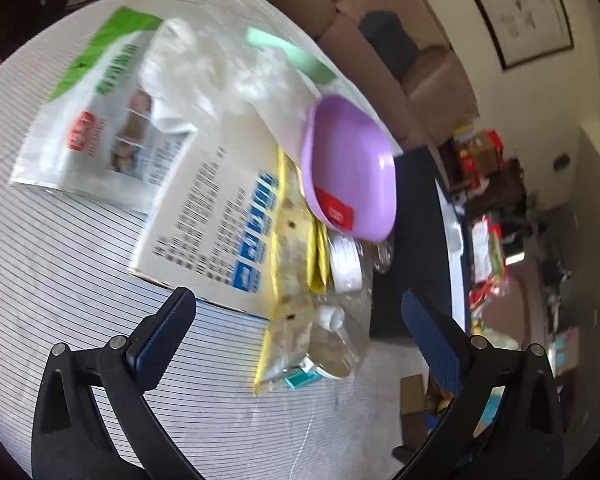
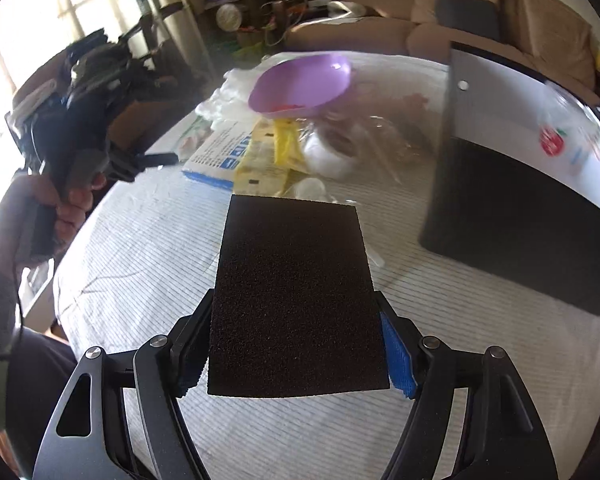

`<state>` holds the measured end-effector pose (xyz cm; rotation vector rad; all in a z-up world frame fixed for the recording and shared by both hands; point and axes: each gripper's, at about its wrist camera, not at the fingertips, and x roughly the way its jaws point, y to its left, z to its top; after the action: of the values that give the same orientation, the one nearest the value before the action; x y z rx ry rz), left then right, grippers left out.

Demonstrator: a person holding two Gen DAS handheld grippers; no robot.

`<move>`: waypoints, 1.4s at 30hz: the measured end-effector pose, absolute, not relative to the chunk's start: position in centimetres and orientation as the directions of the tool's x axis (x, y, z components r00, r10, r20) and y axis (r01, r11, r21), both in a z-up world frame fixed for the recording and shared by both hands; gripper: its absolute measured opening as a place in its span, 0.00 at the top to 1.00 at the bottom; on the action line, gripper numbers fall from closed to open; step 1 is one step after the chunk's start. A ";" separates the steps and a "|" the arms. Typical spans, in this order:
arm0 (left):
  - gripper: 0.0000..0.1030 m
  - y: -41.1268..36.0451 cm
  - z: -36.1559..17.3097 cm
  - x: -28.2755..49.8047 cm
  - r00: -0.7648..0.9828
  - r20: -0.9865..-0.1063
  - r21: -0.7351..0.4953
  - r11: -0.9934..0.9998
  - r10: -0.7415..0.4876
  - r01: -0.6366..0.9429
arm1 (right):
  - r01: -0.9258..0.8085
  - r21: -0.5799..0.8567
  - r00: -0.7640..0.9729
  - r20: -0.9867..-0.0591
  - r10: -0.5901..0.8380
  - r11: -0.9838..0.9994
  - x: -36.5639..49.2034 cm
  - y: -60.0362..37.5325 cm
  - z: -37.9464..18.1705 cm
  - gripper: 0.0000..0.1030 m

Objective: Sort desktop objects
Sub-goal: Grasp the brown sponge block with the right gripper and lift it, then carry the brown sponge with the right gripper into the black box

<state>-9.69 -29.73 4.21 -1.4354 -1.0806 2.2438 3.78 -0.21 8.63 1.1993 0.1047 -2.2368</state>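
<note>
Right claw grips a dark sponge over the cluttered desk

The right claw [image 2: 296, 344] is clenched on a dark, coarse sponge [image 2: 296, 300], a flat rectangular block pinched by its side edges between the blue pads [image 2: 398, 356]; the block juts forward above the striped white cloth [image 2: 140, 248] that covers the desk. Ahead of it a heap of things lies near the middle of the desk: a purple bowl [image 2: 304, 84] tilted on top, with a red label inside it, crumpled clear plastic [image 2: 228, 96] to its left, a yellow packet [image 2: 268, 152] and a white box with blue print [image 2: 220, 152] below it, and a roll of tape [image 2: 332, 148] under clear wrap. To the right stands a black box [image 2: 512, 216], well apart from the sponge. At the left edge of the right wrist view a hand [image 2: 72, 208] holds the other tool.

The left claw [image 1: 300, 332] is released, its jaws standing wide with nothing between them, hanging over the near edge of the heap. In its view the bowl [image 1: 352, 168] rests against the packet [image 1: 292, 248] and the printed box [image 1: 216, 220]; a white and green bag [image 1: 96, 120] lies further left on the cloth [image 1: 80, 260], partly under the crumpled plastic [image 1: 212, 64]. A sofa [image 2: 460, 20] is behind the desk
</note>
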 end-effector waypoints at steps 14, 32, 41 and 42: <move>0.00 -21.1 2.5 -9.3 -0.329 -0.896 -0.326 -0.945 0.298 0.034 | 0.442 0.197 -0.439 -0.803 -0.403 -0.875 3.4 4.1 8.2 0.27; 0.01 -19.6 1.3 -7.8 -0.294 -0.876 -0.396 -0.918 0.382 -0.011 | 0.463 0.151 -0.407 -0.839 -0.361 -0.873 3.2 3.7 6.6 0.27; 0.19 -22.5 4.1 -7.3 -0.369 -0.846 -0.410 -0.912 0.385 -0.011 | 0.440 0.212 -0.471 -0.773 -0.425 -0.873 3.5 5.9 9.3 0.28; 0.19 -22.9 4.3 -7.3 -0.374 -0.846 -0.412 -0.911 0.381 0.005 | 0.440 0.222 -0.478 -0.763 -0.436 -0.870 3.6 6.2 9.9 0.28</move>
<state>-7.26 -22.95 4.26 -1.6028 -0.5157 2.3721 3.55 6.23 9.86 1.2031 0.0057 -2.3347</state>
